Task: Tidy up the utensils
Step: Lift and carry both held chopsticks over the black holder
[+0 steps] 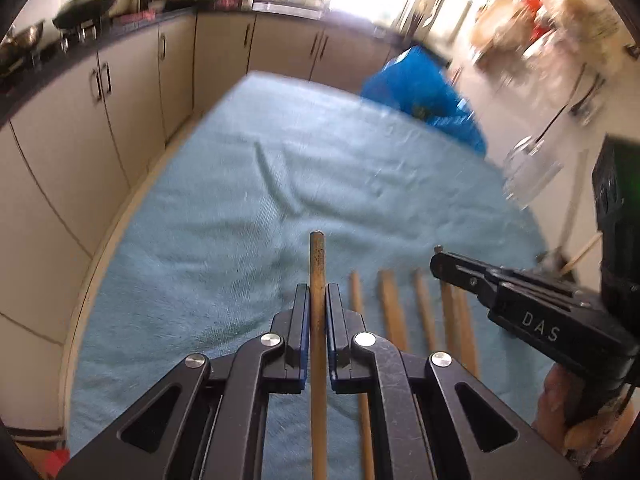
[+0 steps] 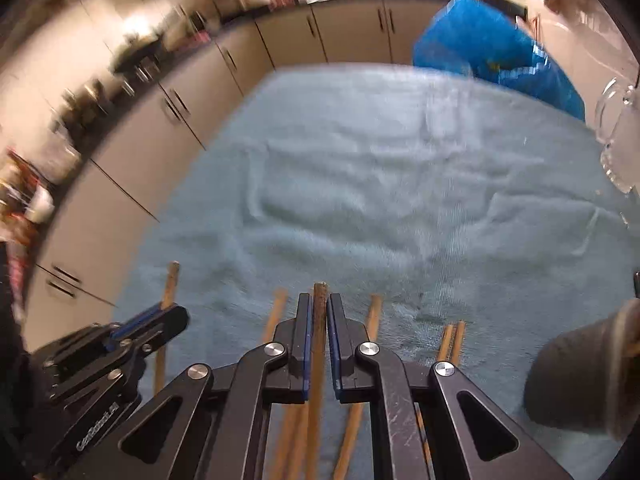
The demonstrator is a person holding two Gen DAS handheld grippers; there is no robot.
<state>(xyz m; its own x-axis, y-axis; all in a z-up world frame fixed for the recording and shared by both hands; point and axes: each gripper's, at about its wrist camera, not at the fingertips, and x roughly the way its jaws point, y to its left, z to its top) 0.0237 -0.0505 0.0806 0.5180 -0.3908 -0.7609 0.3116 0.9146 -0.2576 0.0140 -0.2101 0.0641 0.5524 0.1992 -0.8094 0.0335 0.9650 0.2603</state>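
Note:
My left gripper [image 1: 318, 296] is shut on a worn wooden chopstick [image 1: 317, 256] whose tip sticks out past the pads. It hangs above a light blue towel [image 1: 240, 200]. Several more chopsticks [image 1: 390, 312] lie side by side on the towel, just to its right. My right gripper [image 2: 319, 304] is shut on another dark-tipped chopstick [image 2: 320, 292], above other loose sticks [image 2: 374, 320]. In the left wrist view the right gripper [image 1: 438, 266] sits close on the right. In the right wrist view the left gripper [image 2: 176, 316] sits low left with its stick [image 2: 171, 280].
A grey round holder [image 2: 576, 376] stands at the near right of the towel. A clear glass mug [image 2: 620, 136] is at the right edge and a blue bag [image 2: 492, 48] at the far right. Kitchen cabinets [image 1: 132, 92] run along the left.

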